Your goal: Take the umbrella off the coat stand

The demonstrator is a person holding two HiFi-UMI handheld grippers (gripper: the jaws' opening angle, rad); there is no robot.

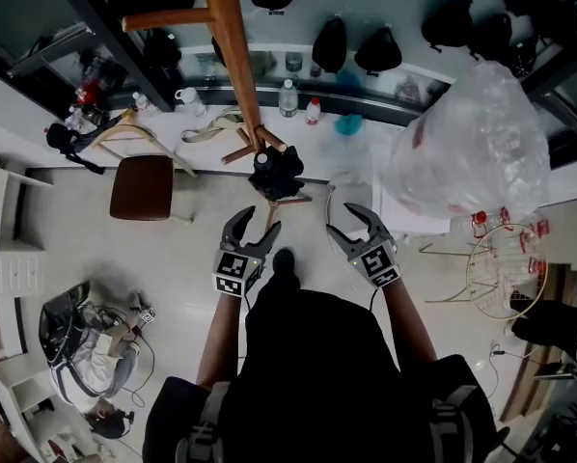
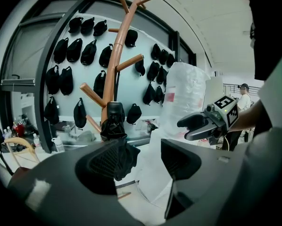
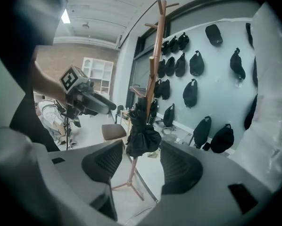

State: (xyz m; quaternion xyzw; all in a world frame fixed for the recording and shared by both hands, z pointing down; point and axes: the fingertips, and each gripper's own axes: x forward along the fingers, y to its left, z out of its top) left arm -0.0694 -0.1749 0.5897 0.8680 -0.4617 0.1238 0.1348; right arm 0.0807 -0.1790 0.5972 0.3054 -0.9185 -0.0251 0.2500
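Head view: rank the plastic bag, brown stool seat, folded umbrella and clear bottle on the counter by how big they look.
1. plastic bag, by far the largest.
2. brown stool seat.
3. folded umbrella, seen end-on from above, only slightly smaller than the seat; nearly a tie.
4. bottle, smallest.

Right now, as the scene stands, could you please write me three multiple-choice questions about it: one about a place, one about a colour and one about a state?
1. Where is the black umbrella?
A) hanging on the coat stand
B) lying on the stool
C) lying on the floor

2. What colour is the coat stand?
A) white
B) brown wood
C) blue

3. How is the right claw?
A) shut on the umbrella
B) open and empty
C) shut on nothing

Answers:
1 A: it hangs against the stand's pole.
2 B: the pole and pegs are brown wood.
3 B: its jaws stand apart, short of the umbrella.
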